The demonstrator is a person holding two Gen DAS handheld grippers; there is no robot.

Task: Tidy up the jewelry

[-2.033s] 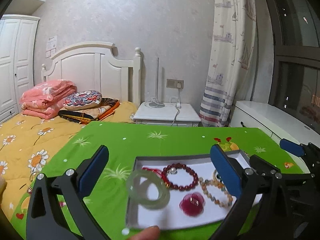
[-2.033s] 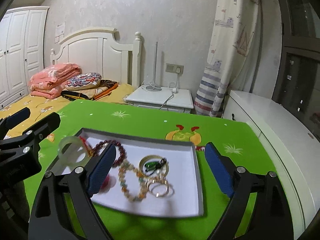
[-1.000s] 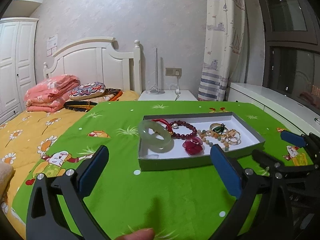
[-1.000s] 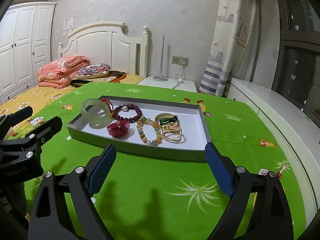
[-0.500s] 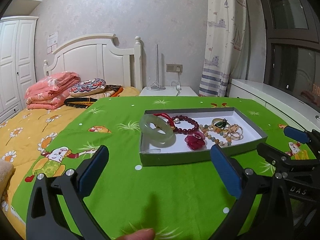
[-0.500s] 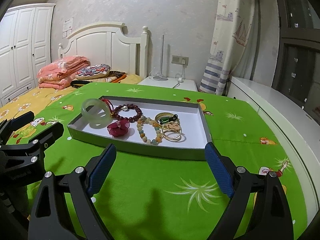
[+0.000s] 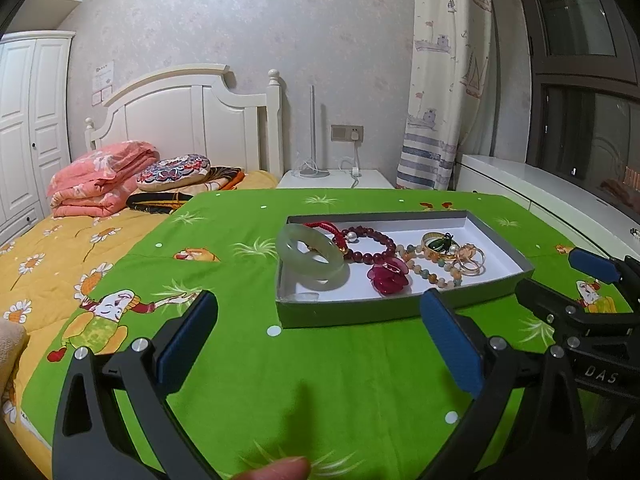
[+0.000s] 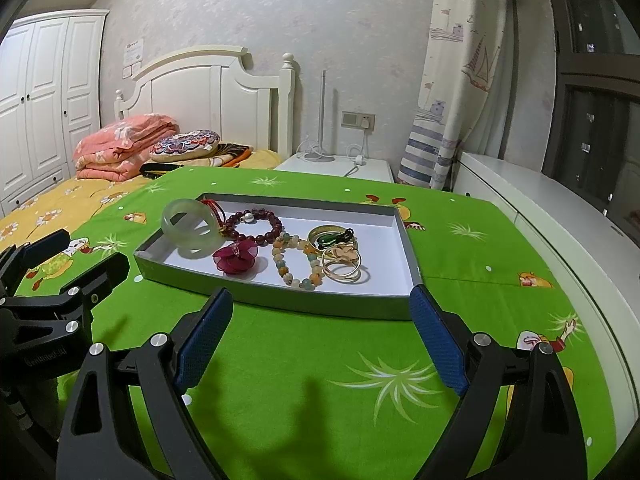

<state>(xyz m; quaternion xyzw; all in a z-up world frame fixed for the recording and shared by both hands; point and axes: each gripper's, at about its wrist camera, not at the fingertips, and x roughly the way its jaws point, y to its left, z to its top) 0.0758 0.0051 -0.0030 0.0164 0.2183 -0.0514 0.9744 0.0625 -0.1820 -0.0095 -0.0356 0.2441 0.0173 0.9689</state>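
Left wrist view, both hand-held grippers spread empty, fingertip (image 7: 276, 470) cut off, tray (image 7: 360, 312) jewelry overlapping.

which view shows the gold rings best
The right wrist view: the gold rings lie near, unobstructed, clearly overlapping hoops. In the left wrist view the gold rings sit at the tray's far side, smaller and bunched against beads.

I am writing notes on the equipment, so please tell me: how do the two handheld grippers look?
Both the left gripper and the right gripper have black angular frames with silver screws and two fingers with blue textured pads. The right gripper's body carries white letters "DAS". No cables or sleeves are visible; only a fingertip shows.
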